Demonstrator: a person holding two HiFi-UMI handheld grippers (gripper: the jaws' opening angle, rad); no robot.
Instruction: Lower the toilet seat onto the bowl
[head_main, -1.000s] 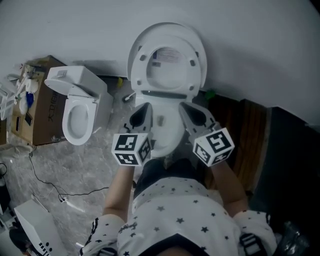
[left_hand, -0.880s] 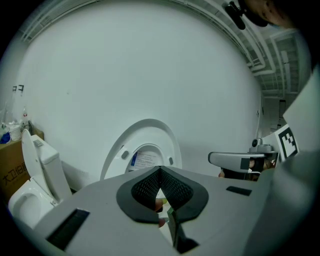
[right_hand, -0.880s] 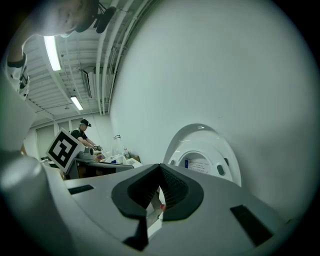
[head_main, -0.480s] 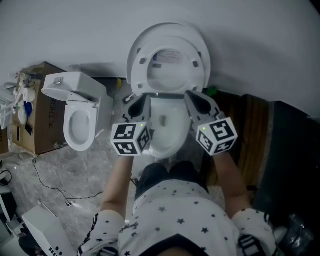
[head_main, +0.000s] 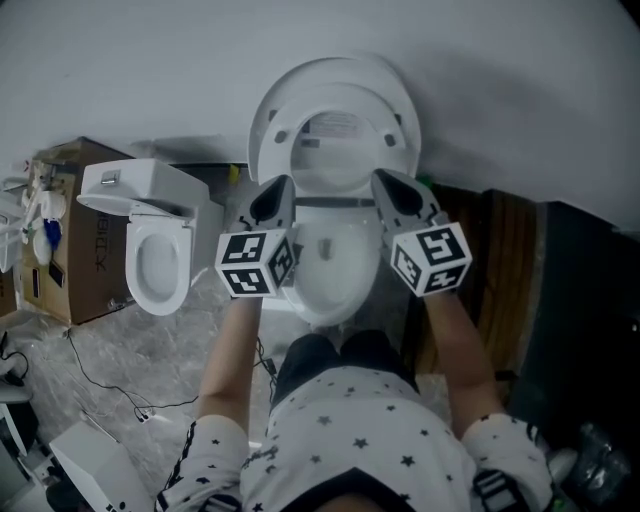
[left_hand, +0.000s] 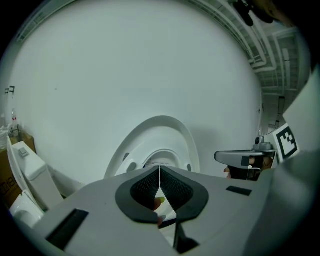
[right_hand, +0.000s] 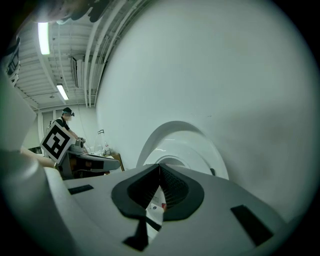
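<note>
Nearest, over the bowl (head_main: 330, 300), the left gripper (head_main: 281, 184) and right gripper (head_main: 381, 177) are both pinched fully together, with nothing between their jaws. A second ago they hung above the bowl's middle. They have since pushed forward to its back end, one at each side, tips close to the bottom edge of the toilet seat (head_main: 278, 115); whether they touch it I cannot tell. The seat stands upright behind the bowl, not yet lowered. The reach looks nearly done, with tipping the seat forward probably next.
</note>
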